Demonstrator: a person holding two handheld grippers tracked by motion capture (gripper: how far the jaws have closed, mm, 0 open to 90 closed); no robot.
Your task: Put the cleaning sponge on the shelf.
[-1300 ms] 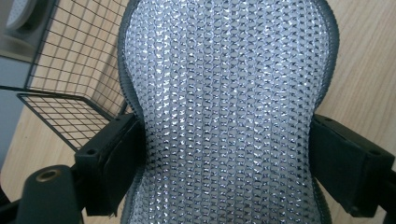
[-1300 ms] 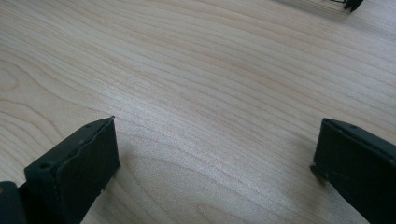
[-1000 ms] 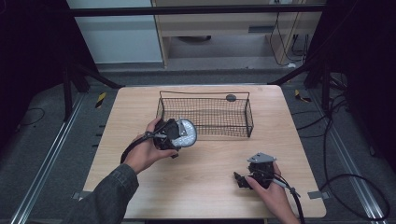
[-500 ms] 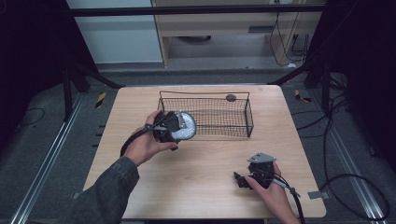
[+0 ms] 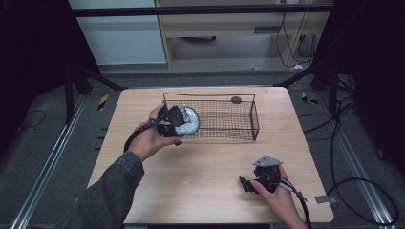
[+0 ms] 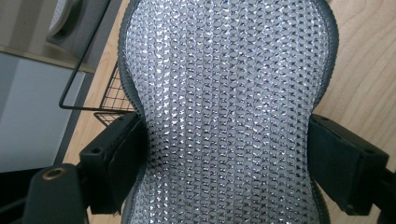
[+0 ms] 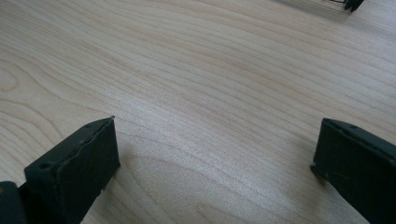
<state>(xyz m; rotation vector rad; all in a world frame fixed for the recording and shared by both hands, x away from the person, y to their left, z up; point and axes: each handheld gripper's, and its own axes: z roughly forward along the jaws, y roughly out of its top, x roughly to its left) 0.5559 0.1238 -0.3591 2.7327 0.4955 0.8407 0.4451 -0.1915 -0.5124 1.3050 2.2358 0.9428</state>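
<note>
My left tool: clamped on a round silvery-grey sparkly mesh pad with a dark grey rim, one black jaw pressing each side so the pad pinches inward at its waist.
My left hand: wrapped around the tool's body, forearm in a dark grey sleeve coming in from the lower left.
The pad's place: held up at the near left corner of the black wire-mesh basket, overlapping the basket's front wall (whether it touches the wire I cannot tell).
My right tool: jaws spread wide with nothing between them, low over the light wooden counter at its near right part.
My right hand: gripping that tool, its black cable trailing back toward me.
Farther out: a small dark round object sits at the basket's far rim.
</note>
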